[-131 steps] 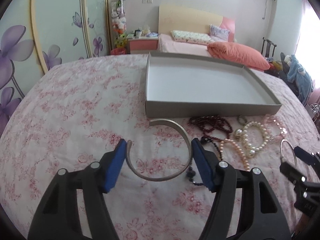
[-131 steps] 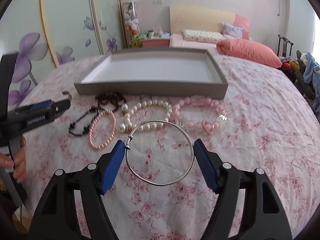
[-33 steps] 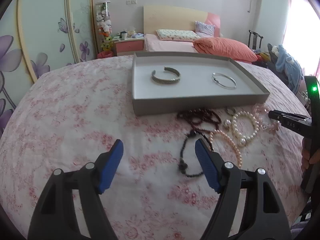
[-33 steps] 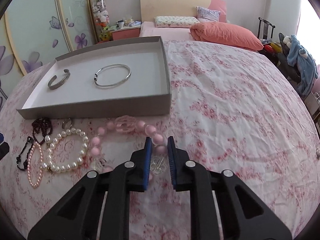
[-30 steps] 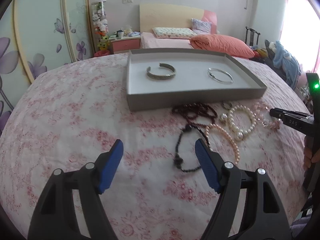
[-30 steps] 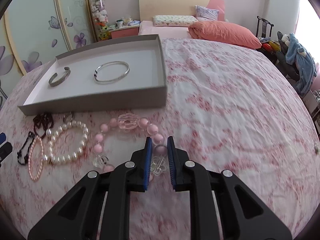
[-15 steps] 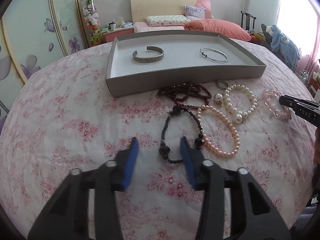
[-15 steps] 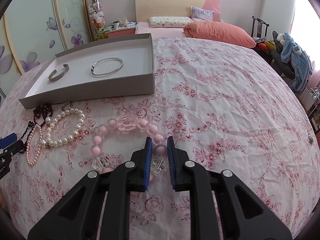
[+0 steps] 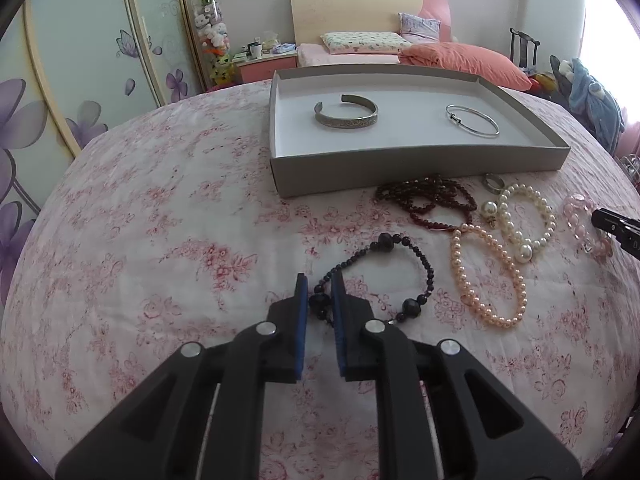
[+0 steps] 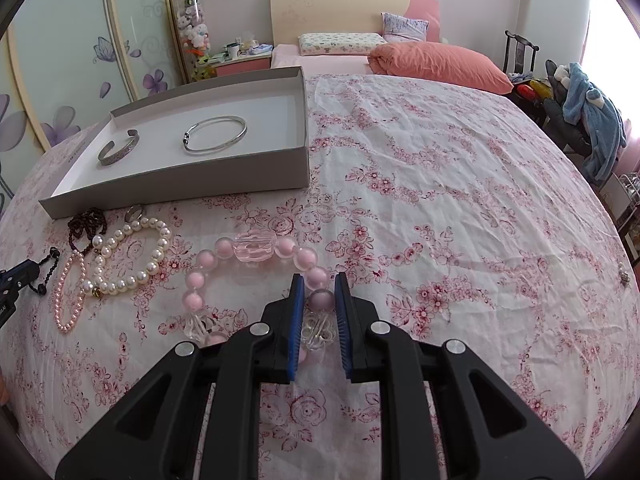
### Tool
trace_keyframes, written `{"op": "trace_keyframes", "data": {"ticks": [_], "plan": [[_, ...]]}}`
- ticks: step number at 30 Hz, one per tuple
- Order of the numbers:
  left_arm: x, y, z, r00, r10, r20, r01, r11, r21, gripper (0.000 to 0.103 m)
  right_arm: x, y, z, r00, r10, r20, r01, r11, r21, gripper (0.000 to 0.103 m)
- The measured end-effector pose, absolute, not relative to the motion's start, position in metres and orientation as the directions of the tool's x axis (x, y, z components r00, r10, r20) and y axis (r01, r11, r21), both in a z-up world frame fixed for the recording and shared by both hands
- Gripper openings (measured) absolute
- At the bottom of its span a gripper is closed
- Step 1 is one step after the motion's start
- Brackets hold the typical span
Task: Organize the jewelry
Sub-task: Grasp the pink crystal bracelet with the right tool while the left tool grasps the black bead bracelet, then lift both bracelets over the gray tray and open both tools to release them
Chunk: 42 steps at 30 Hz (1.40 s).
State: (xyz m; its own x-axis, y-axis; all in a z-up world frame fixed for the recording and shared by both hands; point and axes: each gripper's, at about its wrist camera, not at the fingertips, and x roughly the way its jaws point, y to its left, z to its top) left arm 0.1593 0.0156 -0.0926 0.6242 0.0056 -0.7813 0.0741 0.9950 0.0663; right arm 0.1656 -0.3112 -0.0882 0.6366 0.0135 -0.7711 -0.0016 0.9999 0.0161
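on tray (image 9: 400, 168), two bangles (image 9: 346, 114) (image 9: 473, 120)

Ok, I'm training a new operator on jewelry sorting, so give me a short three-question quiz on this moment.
1. True or false: the tray already holds two bangles.
2. Which piece is the left gripper closed on?
A. black bead bracelet
B. white pearl bracelet
C. dark red bead strand
3. Fill in: the right gripper has its fingers around the ____ bead bracelet.

Key: 1 true; 2 A; 3 pink.
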Motion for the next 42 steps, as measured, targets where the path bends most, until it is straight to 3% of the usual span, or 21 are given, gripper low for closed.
{"op": "trace_keyframes", "data": {"ticks": [14, 42], "plan": [[0.157, 0.015, -0.091, 0.620, -0.013, -0.785, 0.068, 0.997, 0.037, 0.012, 0.164, -0.312, -0.087, 0.640, 0.040, -0.767, -0.004, 0.999, 0.049, 0.014], [0.143, 0.019, -0.048, 0.708, -0.129, -0.695, 0.092, 0.992, -0.091, 0.012, 0.135, -0.273, -0.039, 0.757, 0.317, -0.571, -0.182, 0.942, 0.282, 0.014]]}}
